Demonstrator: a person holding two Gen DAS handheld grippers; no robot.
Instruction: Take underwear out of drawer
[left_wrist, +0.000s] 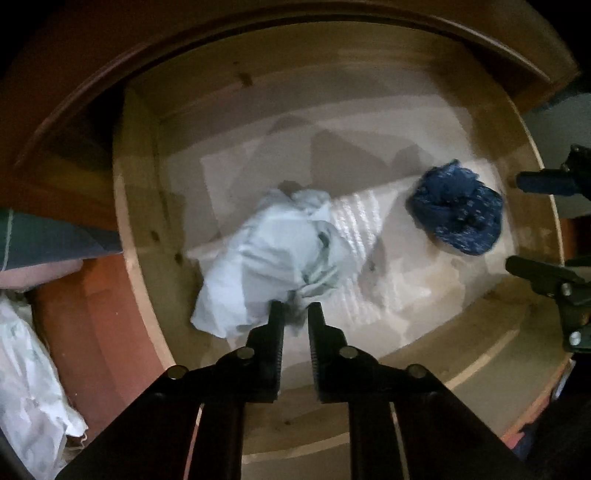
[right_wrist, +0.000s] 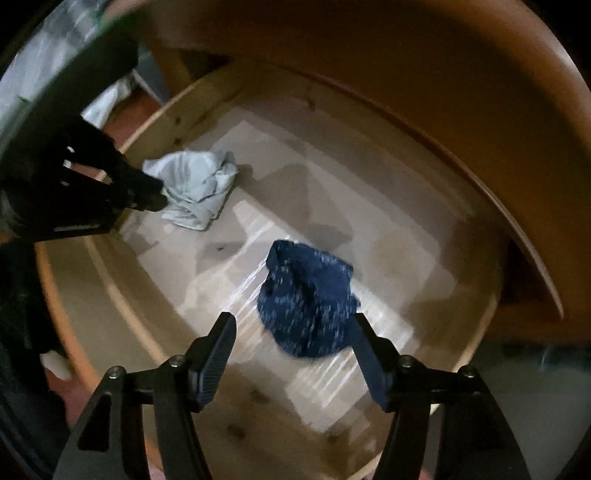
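One open wooden drawer (left_wrist: 140, 206) fills the middle of both views, and in it lie two crumpled pieces of underwear: one pale blue piece (left_wrist: 273, 258) at the centre of the left wrist view and one dark blue patterned piece (left_wrist: 458, 210) toward its right edge. In the right wrist view the same two show, the pale one (right_wrist: 195, 188) at upper left and the dark one (right_wrist: 306, 299) at centre. Two grippers are counted, the left gripper (left_wrist: 295, 314) at the bottom of its own view and the right gripper (right_wrist: 291, 325) at the bottom of its own.
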